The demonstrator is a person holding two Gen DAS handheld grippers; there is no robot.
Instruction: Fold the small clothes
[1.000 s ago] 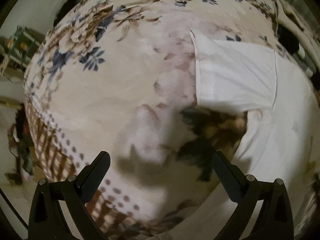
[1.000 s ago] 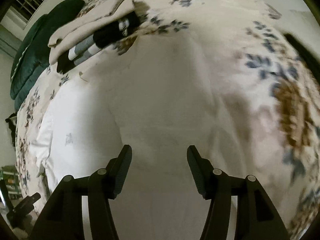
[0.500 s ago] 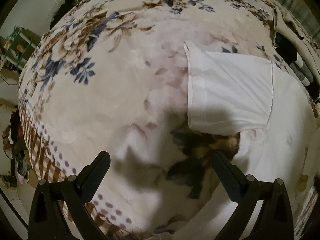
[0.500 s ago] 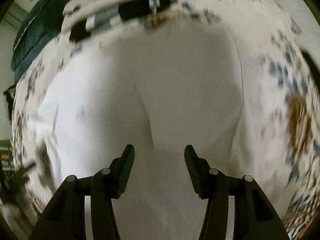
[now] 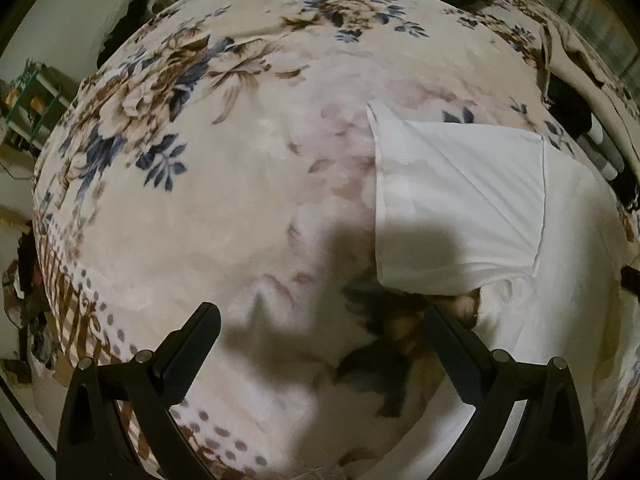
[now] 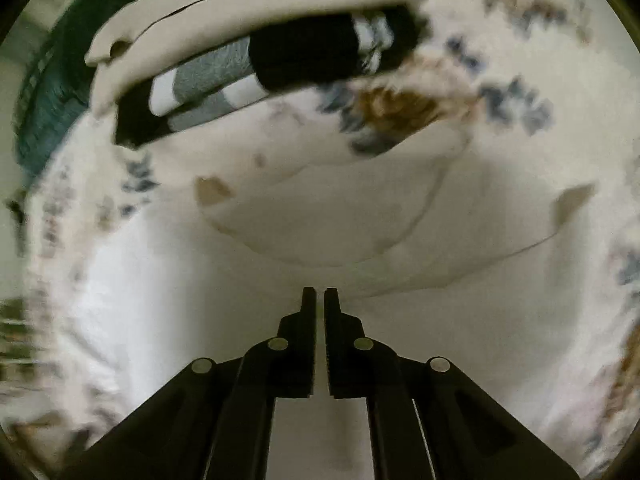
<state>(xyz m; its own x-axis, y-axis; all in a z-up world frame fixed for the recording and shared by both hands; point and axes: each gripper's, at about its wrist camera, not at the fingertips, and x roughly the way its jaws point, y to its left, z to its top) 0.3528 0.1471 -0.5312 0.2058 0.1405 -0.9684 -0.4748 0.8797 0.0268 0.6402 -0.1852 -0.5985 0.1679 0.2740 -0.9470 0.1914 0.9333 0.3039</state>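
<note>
1. The right gripper (image 6: 320,292) is closing, jaws nearly together over the white shirt (image 6: 320,220); whether cloth sits between them I cannot tell.
2. The left gripper (image 5: 320,344) hangs wide apart and empty above the floral blanket (image 5: 224,208).
3. The shirt lies spread near the blanket's right edge, sleeve (image 5: 460,204) unfolded: folding seems barely begun.
4. Only the right view shows the folded stack (image 6: 240,60) beyond.
</note>
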